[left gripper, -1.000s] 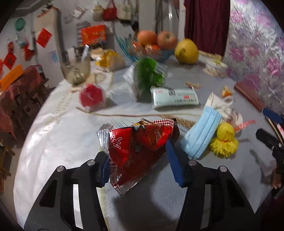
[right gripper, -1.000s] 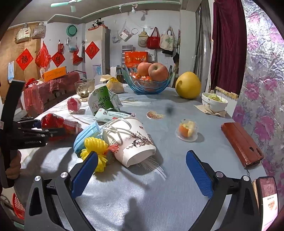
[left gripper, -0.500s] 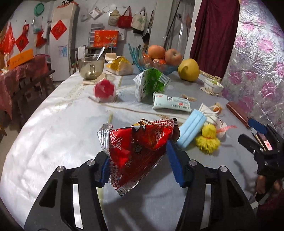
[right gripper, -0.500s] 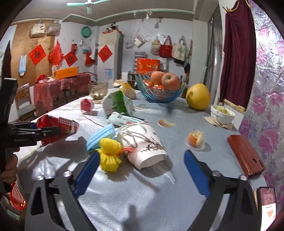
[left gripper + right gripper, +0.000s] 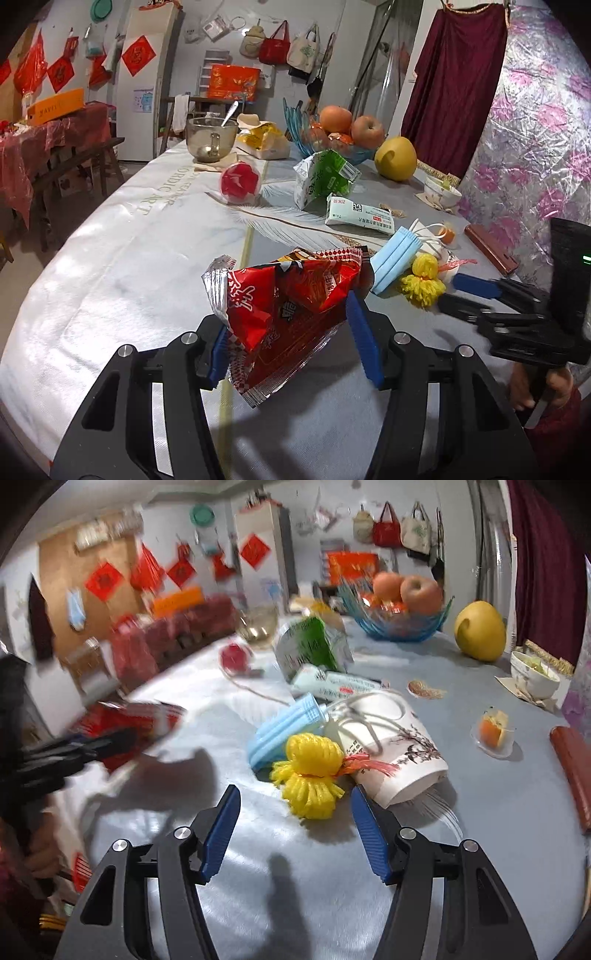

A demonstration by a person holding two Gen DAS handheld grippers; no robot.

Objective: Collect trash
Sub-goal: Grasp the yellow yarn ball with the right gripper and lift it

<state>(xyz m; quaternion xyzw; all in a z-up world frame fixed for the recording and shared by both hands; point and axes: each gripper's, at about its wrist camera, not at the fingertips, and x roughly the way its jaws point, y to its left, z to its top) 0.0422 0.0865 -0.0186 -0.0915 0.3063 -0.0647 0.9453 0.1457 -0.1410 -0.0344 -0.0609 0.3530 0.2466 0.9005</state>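
1. The right gripper (image 5: pixel 295 827) points down at a table (image 5: pixel 480 812) covered in a pale grey cloth. Its blue-padded jaws have just been closing but stand apart, with nothing between them.
2. The nearest piece of trash is a yellow tassel (image 5: pixel 310 775), a soft bundle of plastic strands tied at the waist. It lies just ahead of the fingertips, in line with the gap and slightly right of centre. Its long axis runs roughly away from the gripper, so the jaws would likely close across its narrow width.
3. Touching the tassel on its right is a paper cup (image 5: pixel 391 749) lying on its side, white with an ink-style print, its mouth towards the near edge (a white cord is draped over it).
4. Just behind the tassel lies a folded blue mask (image 5: pixel 280 731), pleated and soft.
5. The left gripper (image 5: pixel 291 343) is clamped on a red wrapper (image 5: pixel 284 314), crinkled foil with a silver inside, held clear above the table towards its left edge.
6. The right hand is much nearer the tassel; the left is already occupied.
7. Farther back, a green carton (image 5: pixel 310 646) stands near mid-table and a blue fruit bowl (image 5: pixel 399 624) sits by the far edge.
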